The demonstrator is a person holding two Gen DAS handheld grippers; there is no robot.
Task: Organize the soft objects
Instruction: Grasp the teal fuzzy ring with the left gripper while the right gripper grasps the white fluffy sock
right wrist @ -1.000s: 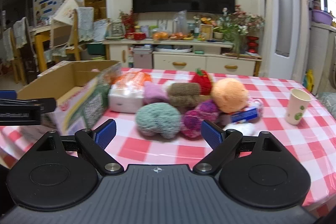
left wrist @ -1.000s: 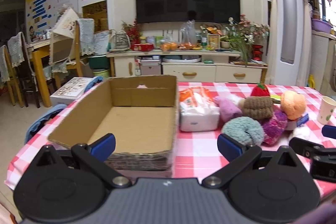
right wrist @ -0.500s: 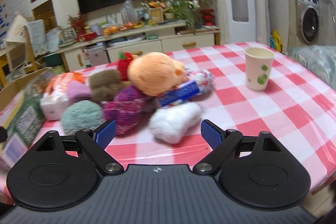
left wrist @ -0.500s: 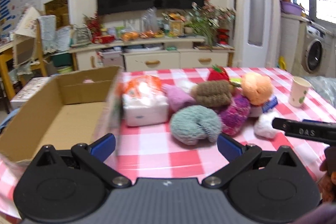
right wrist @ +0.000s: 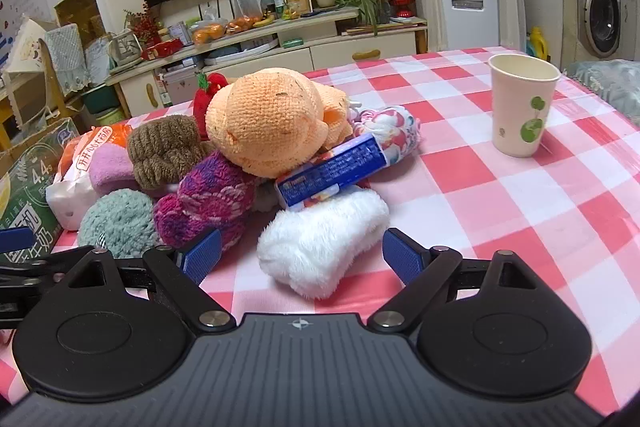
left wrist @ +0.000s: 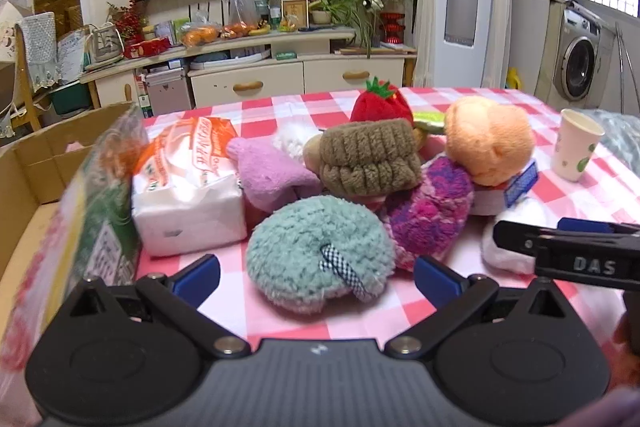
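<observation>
on the checked tabletop (right wrist: 500, 195) a heap of soft things lies beside a cardboard box (left wrist: 36, 163), which stands at the heap's left edge. nearest the box is a white tissue pack (left wrist: 188, 195), touching a pink sock (left wrist: 272, 175). a teal fluffy ball (left wrist: 320, 259) sits at the front of the heap, with a brown knitted piece (left wrist: 368, 159) behind it and a purple knitted piece (right wrist: 208, 199) touching its right side. an orange plush toy (right wrist: 268, 119) rests on top of the heap, a red strawberry toy (left wrist: 380, 103) behind it, and a blue packet (right wrist: 332, 171) leans under it onto a white fluffy piece (right wrist: 324, 243). a paper cup (right wrist: 520, 107) stands upright well apart to the right of the heap. the left gripper (left wrist: 316, 275) has its jaws wide on either side of the teal ball, not touching it. the right gripper (right wrist: 300, 255) has its jaws wide too, flanking the white fluffy piece and empty.
</observation>
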